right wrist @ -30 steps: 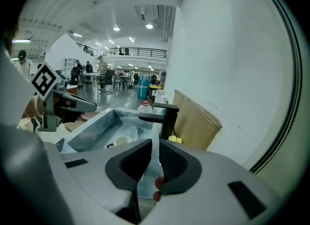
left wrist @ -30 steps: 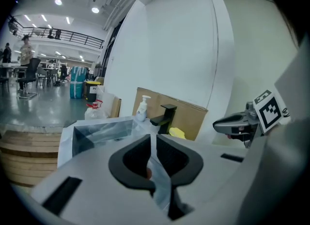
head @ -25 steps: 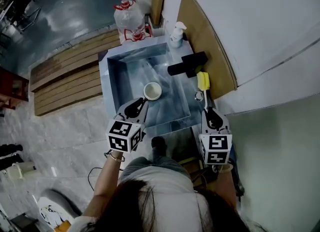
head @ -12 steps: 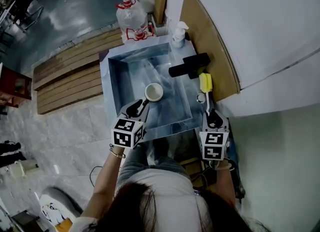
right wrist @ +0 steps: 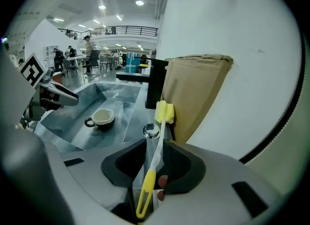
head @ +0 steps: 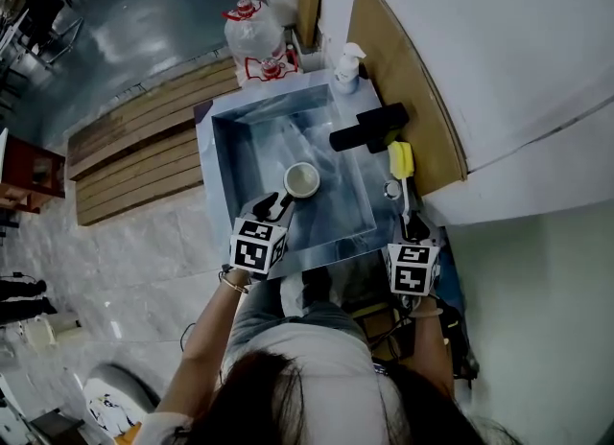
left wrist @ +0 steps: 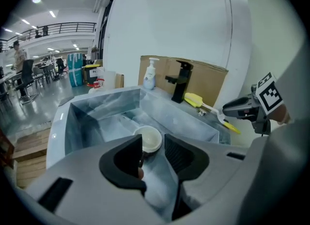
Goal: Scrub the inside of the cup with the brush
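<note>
A white-lined dark cup (head: 301,180) stands upright on the floor of the steel sink (head: 223,151). My left gripper (head: 278,205) sits just in front of it. In the left gripper view the cup (left wrist: 148,138) is at the tips of my left gripper (left wrist: 154,144). Its jaws are opening, and the pads stand off the cup's handle. The brush (head: 401,167), with its yellow sponge head, lies on the sink's right ledge. Its shaft (right wrist: 156,151) runs loose between the opening jaws of my right gripper (right wrist: 155,144), also seen from above (head: 413,227).
A black faucet (head: 369,127) reaches over the sink from the right, with a round drain knob (head: 391,189) by the brush. A soap dispenser (head: 345,67) and a water jug (head: 254,35) stand at the back. Cardboard (head: 403,79) leans on the wall, and wooden planks (head: 134,146) lie to the left.
Both grippers have drawn back a little toward the person, and their jaws stand wider. The cup stays in the sink and the brush on the ledge.
</note>
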The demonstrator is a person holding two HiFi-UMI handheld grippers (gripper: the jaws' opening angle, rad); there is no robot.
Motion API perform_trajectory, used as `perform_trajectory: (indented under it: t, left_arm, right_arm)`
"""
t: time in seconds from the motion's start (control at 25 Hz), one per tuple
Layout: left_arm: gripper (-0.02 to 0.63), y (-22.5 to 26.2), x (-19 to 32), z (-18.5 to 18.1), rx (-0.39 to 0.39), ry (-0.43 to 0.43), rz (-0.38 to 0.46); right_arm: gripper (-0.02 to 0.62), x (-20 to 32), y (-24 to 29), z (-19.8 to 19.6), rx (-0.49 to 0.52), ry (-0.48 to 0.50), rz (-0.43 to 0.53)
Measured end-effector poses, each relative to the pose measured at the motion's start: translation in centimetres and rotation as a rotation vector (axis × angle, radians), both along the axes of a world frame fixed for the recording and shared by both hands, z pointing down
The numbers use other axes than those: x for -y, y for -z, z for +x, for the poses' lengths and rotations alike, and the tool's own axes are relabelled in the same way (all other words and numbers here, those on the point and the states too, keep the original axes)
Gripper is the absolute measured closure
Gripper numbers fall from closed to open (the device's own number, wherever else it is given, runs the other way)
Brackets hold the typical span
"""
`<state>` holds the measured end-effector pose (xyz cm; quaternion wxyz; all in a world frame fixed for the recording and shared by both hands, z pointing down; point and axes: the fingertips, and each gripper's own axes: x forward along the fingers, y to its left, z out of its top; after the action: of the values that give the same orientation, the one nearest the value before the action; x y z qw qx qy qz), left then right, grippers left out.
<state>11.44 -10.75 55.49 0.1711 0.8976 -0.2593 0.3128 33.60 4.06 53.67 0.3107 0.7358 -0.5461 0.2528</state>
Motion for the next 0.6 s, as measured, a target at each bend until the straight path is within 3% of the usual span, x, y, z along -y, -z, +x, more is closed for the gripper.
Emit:
perform_trajectory:
  t: [0.24, 0.6]
  left_arm:
    - [0.454, -3.3, 0.3, 0.0, 0.061, -0.039, -0.046]
    - [0.449, -8.2, 0.9, 0.3, 0.157, -0.074, -0.104]
  right_arm:
    - [0.474, -0.5, -2.0, 0.5, 0.014, -0.052, -0.044]
    - [0.474, -0.2, -3.6, 0.5, -0.007, -0.054, -0.090]
